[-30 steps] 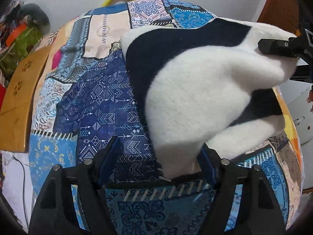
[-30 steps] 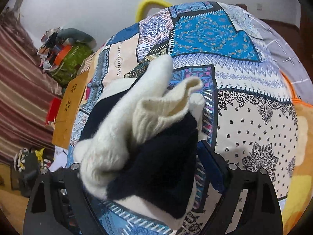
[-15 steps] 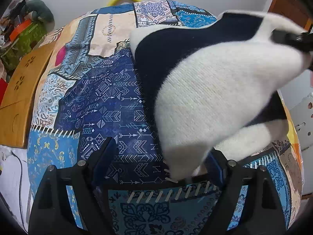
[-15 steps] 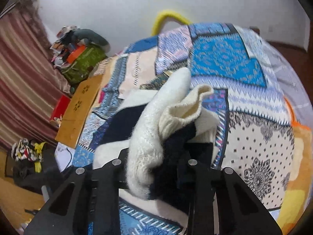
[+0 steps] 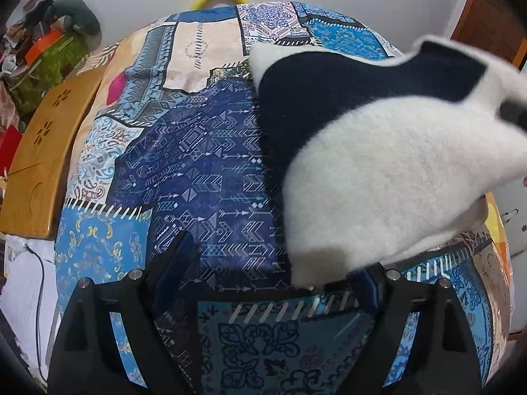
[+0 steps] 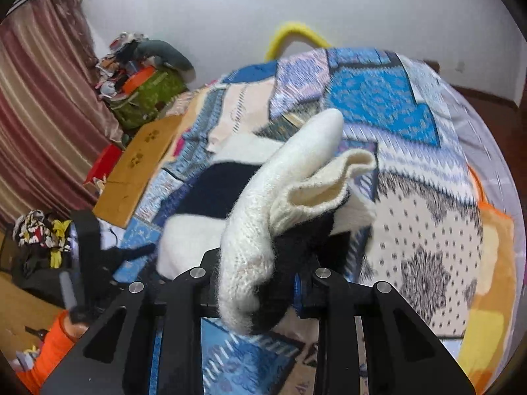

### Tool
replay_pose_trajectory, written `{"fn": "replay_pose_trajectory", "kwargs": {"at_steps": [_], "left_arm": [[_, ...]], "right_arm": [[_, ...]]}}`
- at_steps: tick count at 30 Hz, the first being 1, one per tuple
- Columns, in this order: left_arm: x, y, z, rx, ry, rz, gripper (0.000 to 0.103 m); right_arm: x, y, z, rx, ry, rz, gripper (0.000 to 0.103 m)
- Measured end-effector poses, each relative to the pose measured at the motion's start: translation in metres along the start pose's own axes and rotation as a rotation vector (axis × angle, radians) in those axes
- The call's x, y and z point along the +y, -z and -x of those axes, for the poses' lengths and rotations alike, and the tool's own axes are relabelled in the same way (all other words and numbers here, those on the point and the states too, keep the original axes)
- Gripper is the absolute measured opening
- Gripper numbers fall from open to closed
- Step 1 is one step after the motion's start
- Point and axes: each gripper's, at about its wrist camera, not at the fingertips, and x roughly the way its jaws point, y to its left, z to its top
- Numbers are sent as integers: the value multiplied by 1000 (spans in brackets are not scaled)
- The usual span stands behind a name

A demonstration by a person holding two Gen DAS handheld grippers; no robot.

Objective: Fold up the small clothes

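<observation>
A small fluffy sweater with white and navy bands [image 5: 388, 171] lies partly on the patchwork bed cover [image 5: 204, 171] and is lifted at its right side. My left gripper [image 5: 273, 263] is open, with the sweater's near white corner resting by its right finger. My right gripper [image 6: 260, 263] is shut on a bunched fold of the sweater [image 6: 283, 204] and holds it up above the bed. The right gripper's tip shows blurred at the right edge of the left wrist view [image 5: 513, 112].
A wooden board [image 5: 42, 151] lies along the bed's left side, also in the right wrist view [image 6: 138, 168]. A green bag with clutter [image 6: 145, 95] stands by the wall. A yellow hoop [image 6: 296, 33] sits behind the bed. An orange blanket [image 6: 494, 263] lies at right.
My right gripper closed on the sweater fold and lifted it up and rightward. The sweater's right side rose off the bed. My left gripper stayed open in about the same place.
</observation>
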Motion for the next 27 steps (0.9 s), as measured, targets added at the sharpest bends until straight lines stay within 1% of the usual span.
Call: {"fn": "replay_pose_trajectory", "kwargs": {"at_steps": [4,6,11,17,20,25,27], "left_arm": [[2,5,1,12,-9,-4,88],[2,7,2,16,-18,-12,88],[4,15,9,14,-52,-36,88],[17,19,19,14,-104,-42,88],[24,16,27,-6,-142,-38,88],[33,3,48,-56,-156,-24,88],[33,-4,58,-81,-157,-26,88]], "right_arm": [[-8,16,-5,25,8,-17,25],[-11,22,-6,20,11,-19,25],[-16,34,-5,29,12,-26,27],[-20,41,4,24,18,-12,31],[-23,43,9,19,25,-8,32],[-25,43,20,3,56,16,41],[-24,41,25,-4,56,24,45]]}}
